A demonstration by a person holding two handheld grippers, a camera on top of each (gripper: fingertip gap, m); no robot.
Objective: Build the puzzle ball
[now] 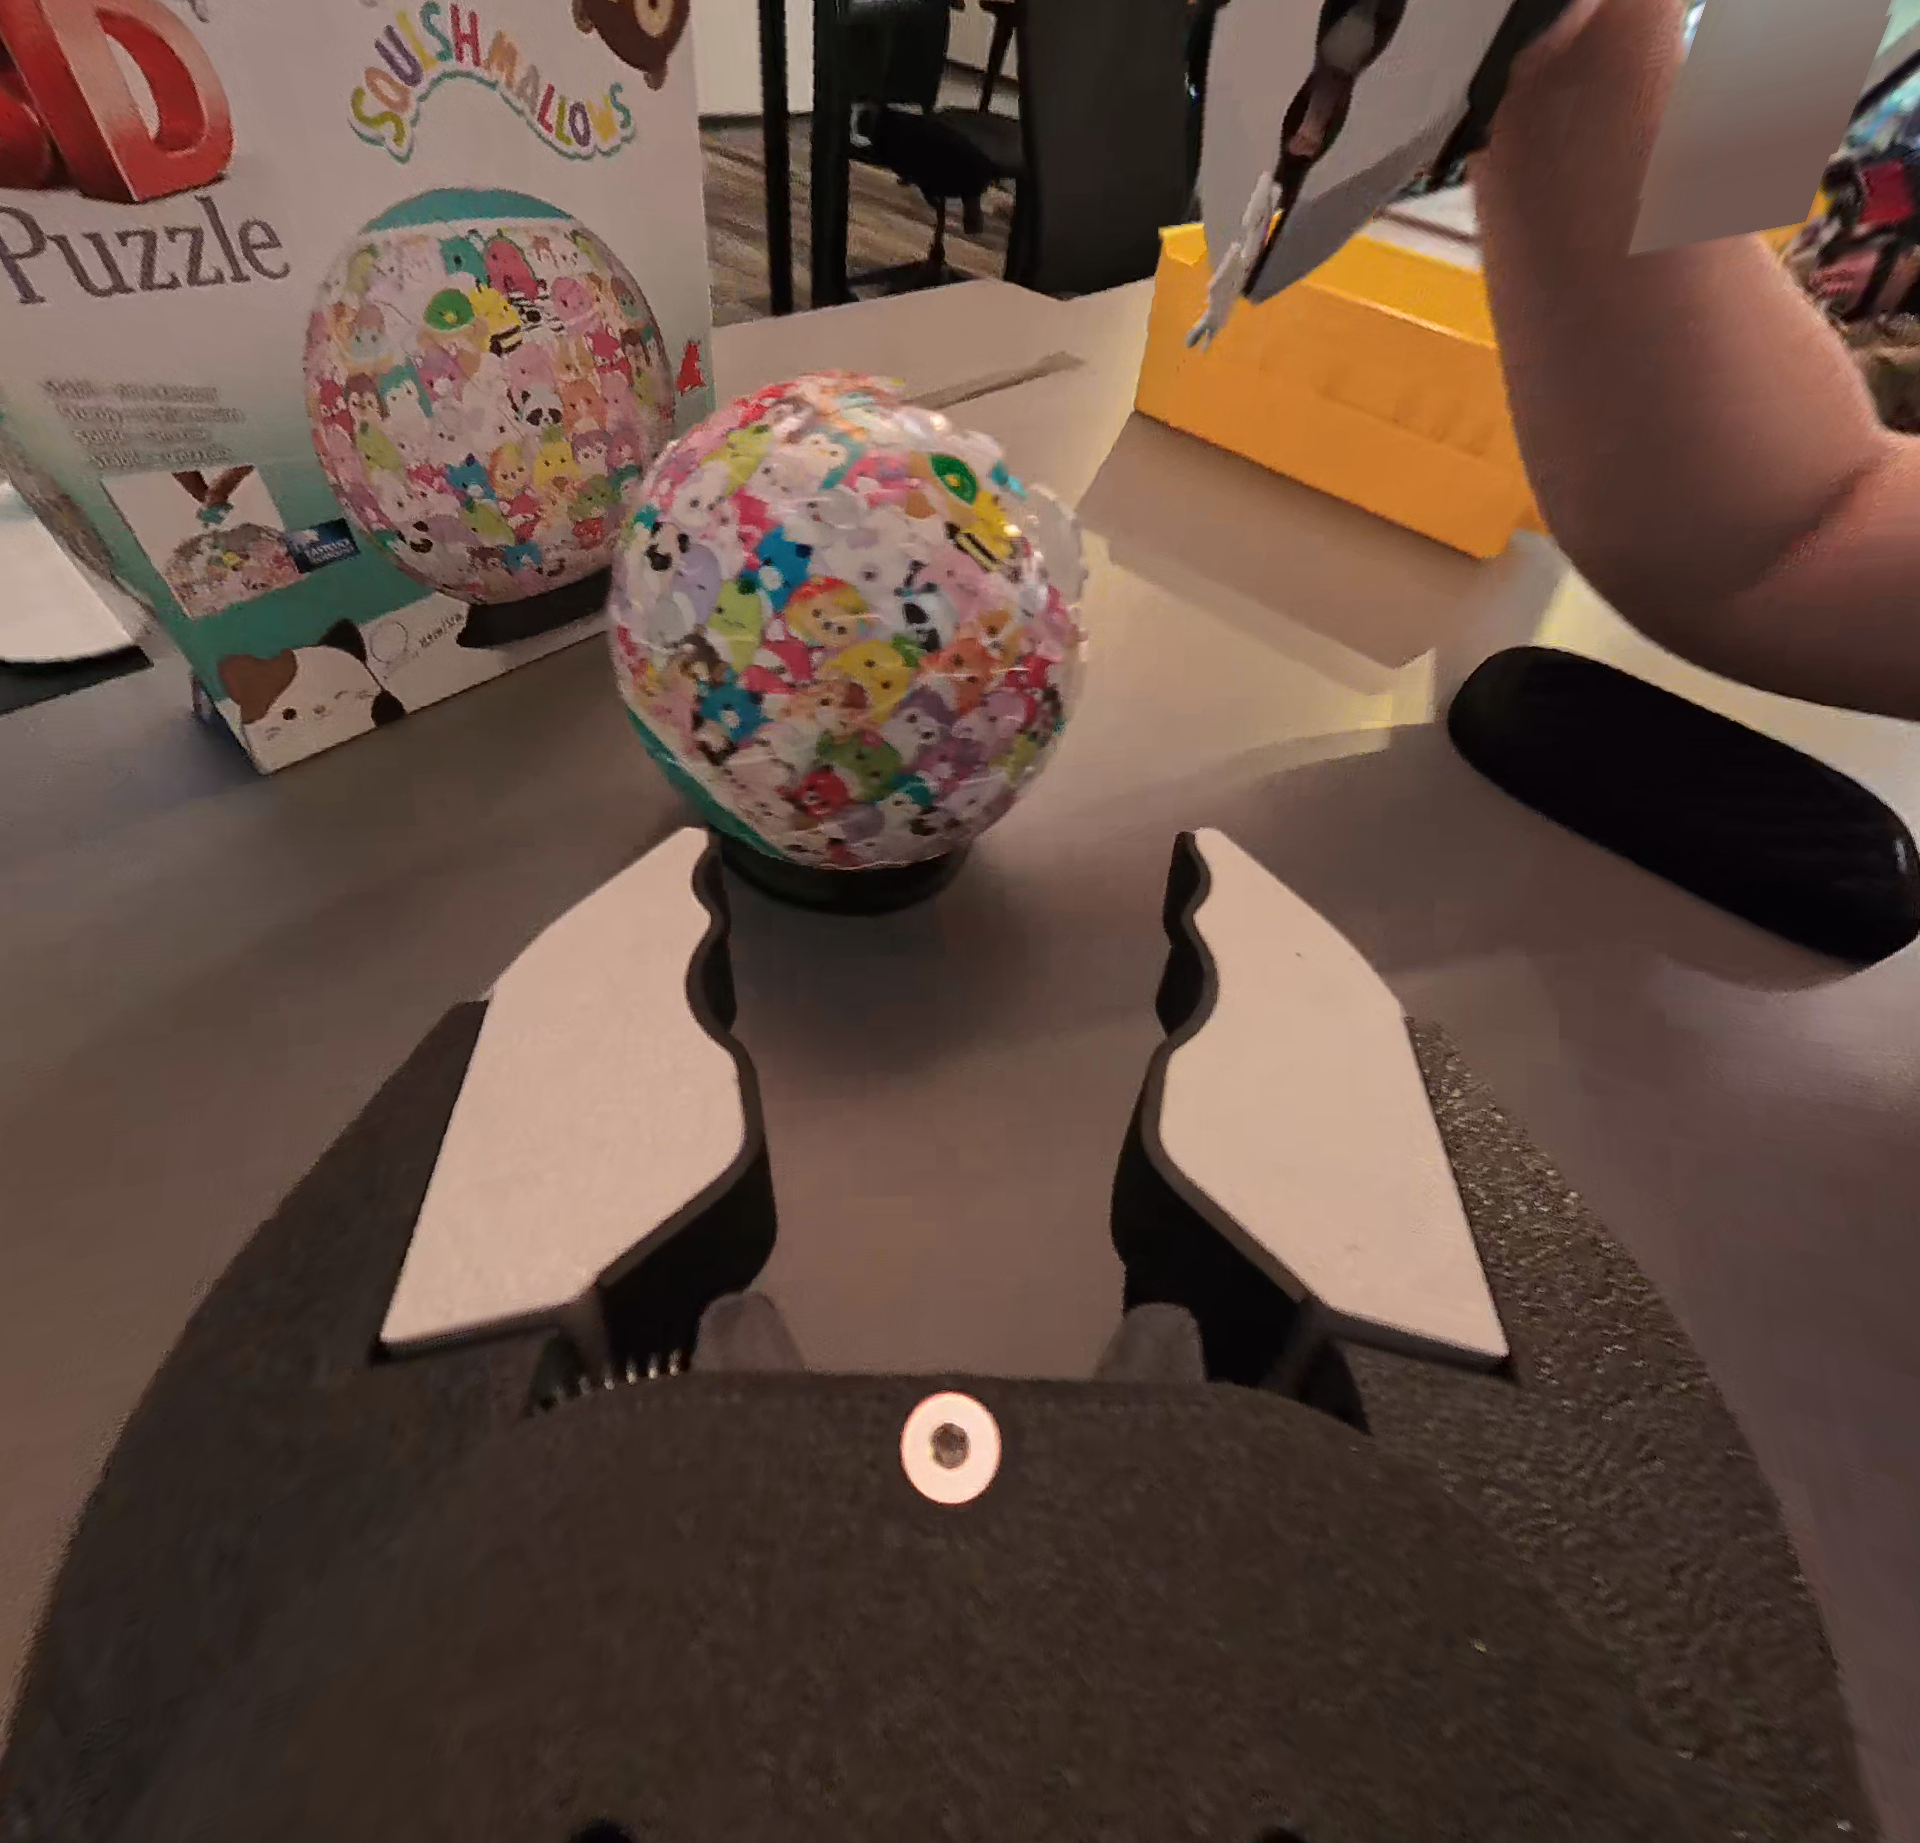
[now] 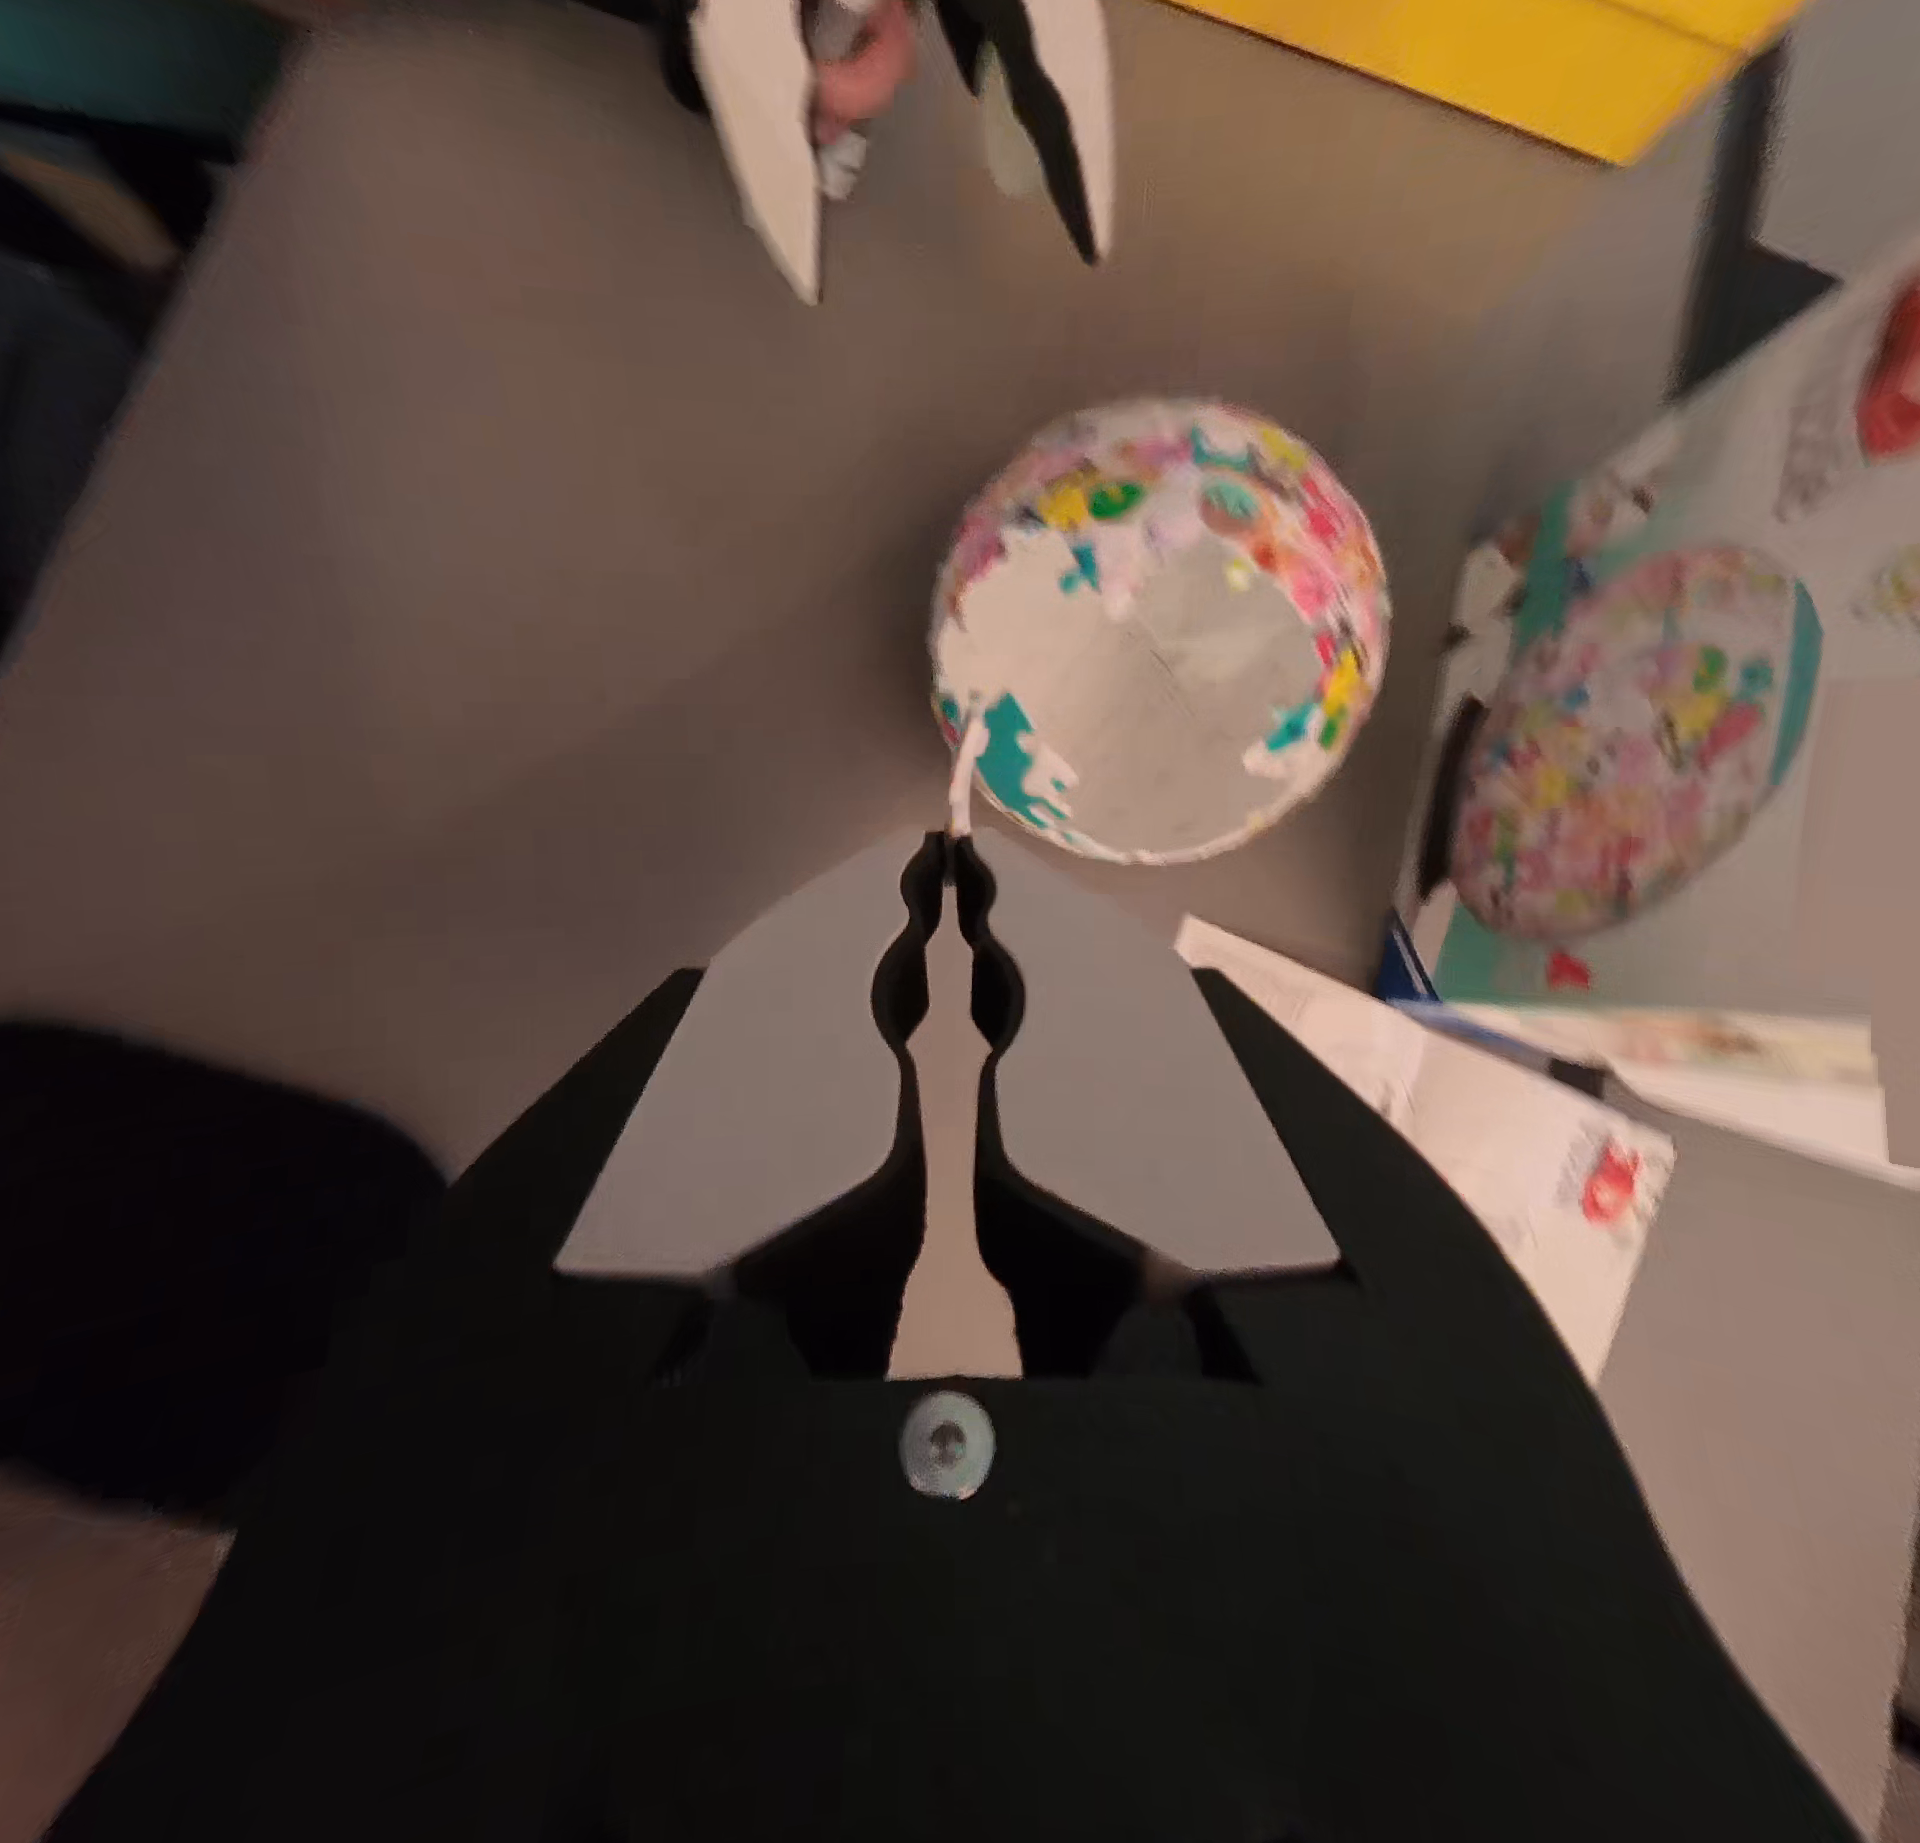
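The colourful puzzle ball (image 1: 847,640) stands on a black ring stand (image 1: 842,874) on the grey table. From above, in the right wrist view, the ball (image 2: 1158,630) has a large open hole at its top. My left gripper (image 1: 951,894) is open and empty, low on the table just in front of the ball. My right gripper (image 2: 951,848) is shut on a thin white puzzle piece (image 2: 966,775), held edge-on above the ball's rim. It also shows in the left wrist view (image 1: 1252,266), high at the upper right, with the piece (image 1: 1226,276) at its tips.
The puzzle box (image 1: 343,339) stands left of the ball. A yellow bin (image 1: 1340,391) sits behind on the right. A black wrist rest (image 1: 1683,796) lies at the right. A person's forearm (image 1: 1683,391) reaches in from the right. White paper sheets (image 2: 1455,1097) lie beside the box.
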